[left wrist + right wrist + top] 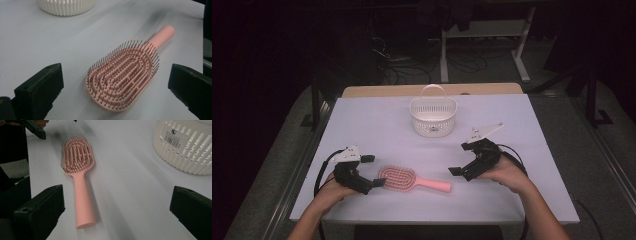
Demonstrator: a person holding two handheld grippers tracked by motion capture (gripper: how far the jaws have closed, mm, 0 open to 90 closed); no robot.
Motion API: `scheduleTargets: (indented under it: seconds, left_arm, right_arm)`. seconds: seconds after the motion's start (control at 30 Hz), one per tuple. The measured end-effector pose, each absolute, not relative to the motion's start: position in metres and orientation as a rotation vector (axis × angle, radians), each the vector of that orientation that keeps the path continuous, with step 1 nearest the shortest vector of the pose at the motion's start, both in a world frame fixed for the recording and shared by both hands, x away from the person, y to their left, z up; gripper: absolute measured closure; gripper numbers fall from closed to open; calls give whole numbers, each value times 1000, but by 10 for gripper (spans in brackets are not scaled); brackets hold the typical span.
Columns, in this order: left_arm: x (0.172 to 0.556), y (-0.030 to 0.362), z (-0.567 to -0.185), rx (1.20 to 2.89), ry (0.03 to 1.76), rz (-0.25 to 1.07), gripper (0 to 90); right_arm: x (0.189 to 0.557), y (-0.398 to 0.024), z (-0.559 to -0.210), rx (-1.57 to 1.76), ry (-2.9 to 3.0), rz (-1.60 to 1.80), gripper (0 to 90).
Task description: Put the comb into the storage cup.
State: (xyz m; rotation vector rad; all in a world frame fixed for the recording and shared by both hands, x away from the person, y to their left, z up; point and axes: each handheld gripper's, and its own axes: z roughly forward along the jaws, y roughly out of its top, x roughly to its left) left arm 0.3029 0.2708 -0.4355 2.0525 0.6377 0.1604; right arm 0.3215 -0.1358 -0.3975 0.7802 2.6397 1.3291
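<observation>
A pink brush [413, 179] is being approached from both ends on the table [362, 120], at the near middle, and nothing is yet being gripped. The left gripper [374, 171] is being held with jaws wide just beside the bristled head, at the brush's 9 o'clock. The right gripper [462, 160] is being held equally wide, near the handle tip, at about 2 o'clock from it. The brush is lying flat, bristles up, its long axis being run roughly from 9 to 3 o'clock, handle toward 3. A white basket [433, 116] is standing at 12 o'clock, well apart. A pick-up is judged to be in preparation; next, one pair of jaws must be lowered astride the brush and closed across its width.
</observation>
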Motion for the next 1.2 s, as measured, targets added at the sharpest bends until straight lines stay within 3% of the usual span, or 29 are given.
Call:
scheduleTargets:
  seconds: [1.2]
  left_arm:
    - [305, 274, -434, 2037, 629, 157, 1]
  right_arm:
    - [336, -100, -385, 676, 2682, 1343, 0]
